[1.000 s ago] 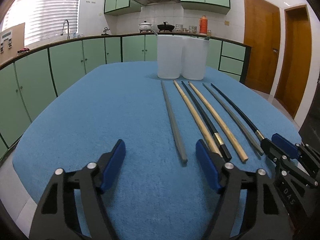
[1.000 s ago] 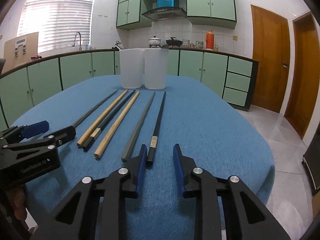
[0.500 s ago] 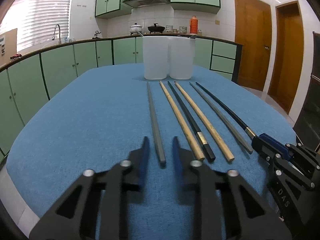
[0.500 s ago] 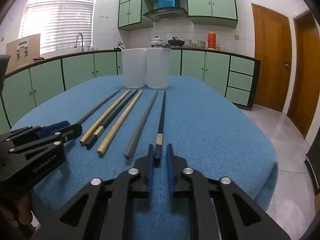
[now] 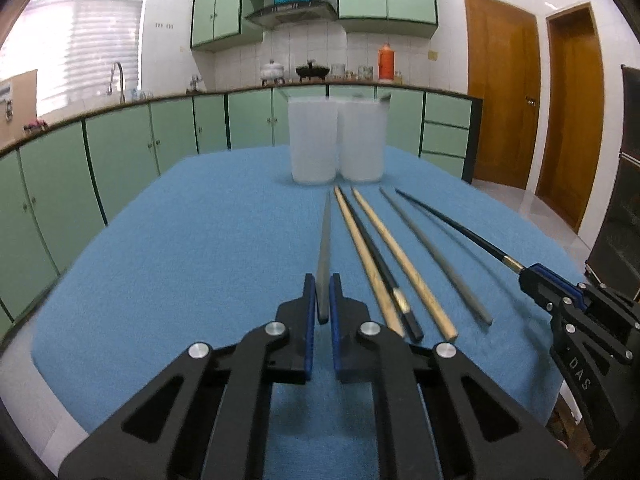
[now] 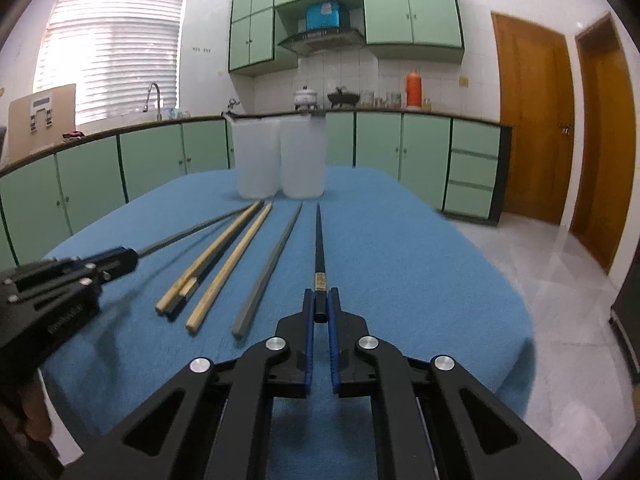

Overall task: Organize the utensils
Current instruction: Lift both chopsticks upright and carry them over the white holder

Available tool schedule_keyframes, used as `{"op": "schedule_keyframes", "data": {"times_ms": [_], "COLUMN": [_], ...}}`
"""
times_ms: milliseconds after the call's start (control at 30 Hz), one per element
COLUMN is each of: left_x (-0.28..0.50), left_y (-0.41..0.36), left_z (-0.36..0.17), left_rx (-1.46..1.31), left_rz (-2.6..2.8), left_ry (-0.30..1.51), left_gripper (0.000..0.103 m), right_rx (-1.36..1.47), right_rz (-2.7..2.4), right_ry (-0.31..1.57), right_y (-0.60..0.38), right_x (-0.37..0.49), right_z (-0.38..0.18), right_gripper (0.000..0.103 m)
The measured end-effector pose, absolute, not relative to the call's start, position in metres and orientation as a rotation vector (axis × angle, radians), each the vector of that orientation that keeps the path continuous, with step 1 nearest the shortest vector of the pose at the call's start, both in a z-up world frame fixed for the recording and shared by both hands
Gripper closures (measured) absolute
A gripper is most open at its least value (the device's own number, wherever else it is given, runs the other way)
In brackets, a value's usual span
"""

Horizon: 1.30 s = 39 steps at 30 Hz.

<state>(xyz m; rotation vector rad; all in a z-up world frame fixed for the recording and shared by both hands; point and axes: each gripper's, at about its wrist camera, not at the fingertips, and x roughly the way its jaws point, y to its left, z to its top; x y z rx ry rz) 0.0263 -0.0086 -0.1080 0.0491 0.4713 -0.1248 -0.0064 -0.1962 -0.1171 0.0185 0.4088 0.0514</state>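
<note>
Several chopsticks lie side by side on the blue tablecloth (image 5: 180, 248). My left gripper (image 5: 321, 284) is shut on the near end of a grey chopstick (image 5: 325, 236), the leftmost one; it also shows in the right wrist view (image 6: 120, 258). My right gripper (image 6: 320, 300) is shut on the near end of a black chopstick (image 6: 318, 240), the rightmost one; it also shows in the left wrist view (image 5: 532, 276). Between them lie two wooden chopsticks (image 5: 400, 256), a black one (image 5: 376, 252) and a grey one (image 5: 432, 252). Two white translucent cups (image 5: 314, 140) (image 5: 362, 140) stand together beyond the chopstick tips.
The table edge drops to a tiled floor (image 6: 560, 264) on the right. Green kitchen cabinets (image 5: 120, 152) run along the back and left. Wooden doors (image 5: 500, 104) stand at the right.
Both grippers have moved forward and closed: the left from wide open onto the grey chopstick, the right onto the black chopstick. Both chopsticks' near ends appear raised off the cloth.
</note>
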Motion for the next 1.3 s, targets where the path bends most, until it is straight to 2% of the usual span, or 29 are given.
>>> {"op": "schedule_keyframes", "data": {"times_ms": [400, 767, 1300], "left_x": [0.021, 0.049, 0.086], "left_y": [0.0, 0.003, 0.009], "left_z": [-0.037, 0.024, 0.062], "left_rx": [0.054, 0.009, -0.025], "left_rz": [-0.137, -0.194, -0.224], "left_ry": [0.301, 0.246, 0.24], "left_gripper": [0.097, 0.097, 0.097], "right_rx": [0.012, 0.094, 0.058], "right_rz": [0.073, 0.149, 0.233], "right_ry": [0.27, 0.255, 0.257], "right_y": [-0.219, -0.245, -0.231], "right_x": [-0.006, 0.031, 0.082], "right_z": [-0.053, 0.015, 0.072], "right_gripper": [0.096, 0.096, 0.096]}}
